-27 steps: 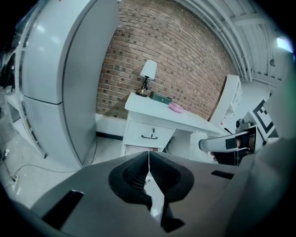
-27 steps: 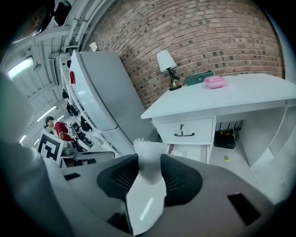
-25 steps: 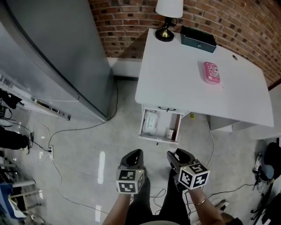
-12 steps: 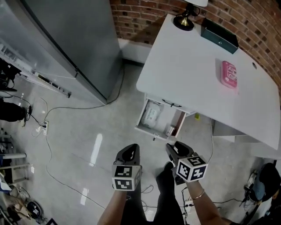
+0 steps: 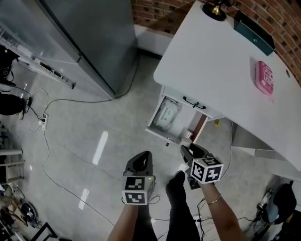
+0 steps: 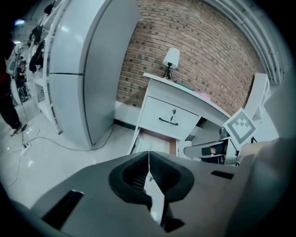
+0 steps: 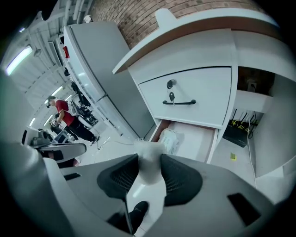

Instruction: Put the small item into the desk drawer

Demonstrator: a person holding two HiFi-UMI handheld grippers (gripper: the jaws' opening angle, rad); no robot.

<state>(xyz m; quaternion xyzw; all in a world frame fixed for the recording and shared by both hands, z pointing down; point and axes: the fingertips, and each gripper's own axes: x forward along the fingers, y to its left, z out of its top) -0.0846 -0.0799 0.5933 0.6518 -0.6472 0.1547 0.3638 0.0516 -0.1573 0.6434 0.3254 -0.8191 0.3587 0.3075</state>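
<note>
My right gripper [image 7: 149, 172] is shut on a small white bottle-like item [image 7: 149, 162], which stands up between its jaws. Ahead of it the desk's lower drawer [image 7: 199, 141] is pulled open, with a white packet [image 7: 169, 139] lying inside. From above, the open drawer [image 5: 160, 134] juts out under the white desk [image 5: 221, 70], and the right gripper [image 5: 186, 151] hovers just short of its front. My left gripper [image 5: 143, 157] is beside it, over the floor. Its jaws [image 6: 149, 159] are shut with nothing in them.
The upper drawer [image 7: 194, 92] is closed, with keys hanging in its lock above a dark handle [image 7: 178, 102]. On the desktop lie a pink case [image 5: 265, 77], a dark box [image 5: 254, 32] and a lamp base [image 5: 216, 9]. A tall grey cabinet [image 5: 89, 37] stands left; cables [image 5: 61, 141] trail across the floor.
The desk and its open drawer have slid right and closer in the head view. Both grippers now sit nearer the drawer front, and their jaws are unchanged.
</note>
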